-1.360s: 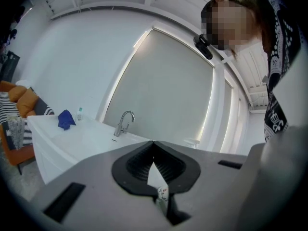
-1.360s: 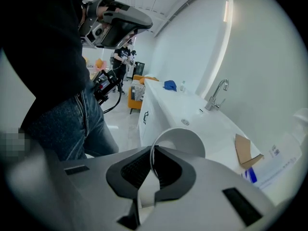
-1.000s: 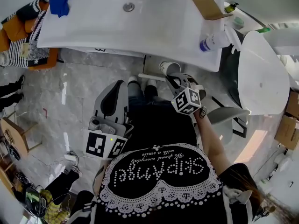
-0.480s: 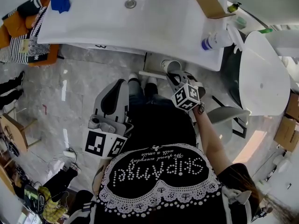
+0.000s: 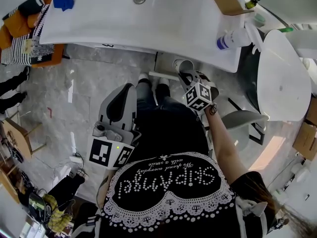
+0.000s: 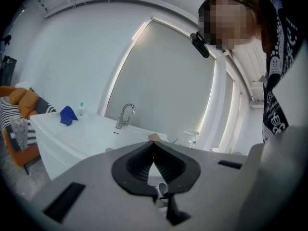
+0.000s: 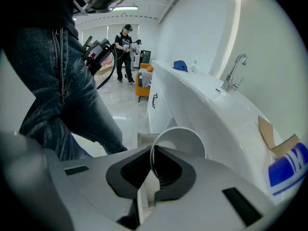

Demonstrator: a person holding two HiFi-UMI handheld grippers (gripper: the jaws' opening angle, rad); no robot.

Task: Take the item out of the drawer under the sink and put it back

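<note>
Right gripper (image 7: 153, 153) pinches the rim of the white cup (image 7: 185, 137), one jaw inside the mouth and one outside. In the head view the cup hangs just at 6 o'clock of the white desk's (image 5: 148, 29) front edge, with the gripper's marker cube at the cup's 5 o'clock. Left gripper (image 5: 128, 89), at the cup's 8 o'clock, has its jaws pressed together on nothing.

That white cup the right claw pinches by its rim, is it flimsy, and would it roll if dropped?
Probably light and thin-walled: the cup hangs from the right claw by one rim pinch alone. The wall may dent under a harder squeeze. Round and open-mouthed, it would likely roll on its side if let go.
</note>
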